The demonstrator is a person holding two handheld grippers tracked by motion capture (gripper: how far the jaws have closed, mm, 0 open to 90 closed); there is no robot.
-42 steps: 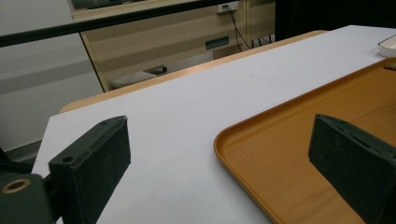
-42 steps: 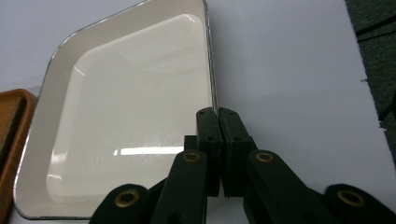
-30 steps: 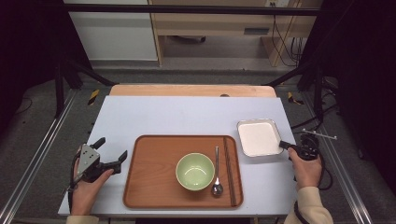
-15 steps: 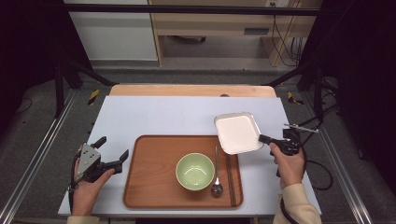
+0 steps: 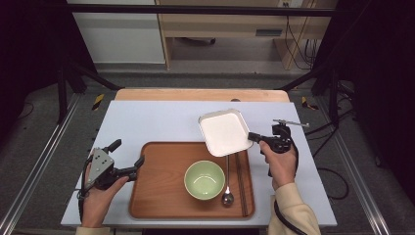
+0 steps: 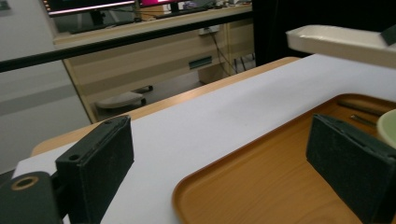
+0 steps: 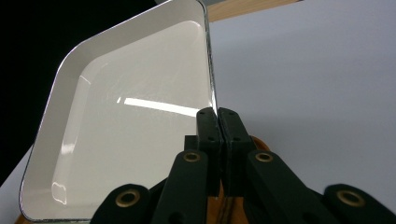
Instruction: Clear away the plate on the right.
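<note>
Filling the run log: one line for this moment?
right hand-held gripper: shut on white dish rim, lifted | left hand-held gripper: open, empty | wooden tray: green bowl

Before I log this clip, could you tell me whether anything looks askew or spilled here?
Nothing spilled. The white dish is clamped by its rim in the right gripper, off the table and overhanging the wooden tray, by design. Bowl, spoon and chopsticks lie tidy.

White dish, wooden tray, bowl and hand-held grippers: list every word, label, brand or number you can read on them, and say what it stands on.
None to quote.
White dish: plain, no print.
Wooden tray: bare wood.
Green bowl: no marking.
Left hand-held gripper and right hand-held gripper: no lettering to read on either.
Screens behind the table in the left gripper view: glowing strips, too blurred to read.
</note>
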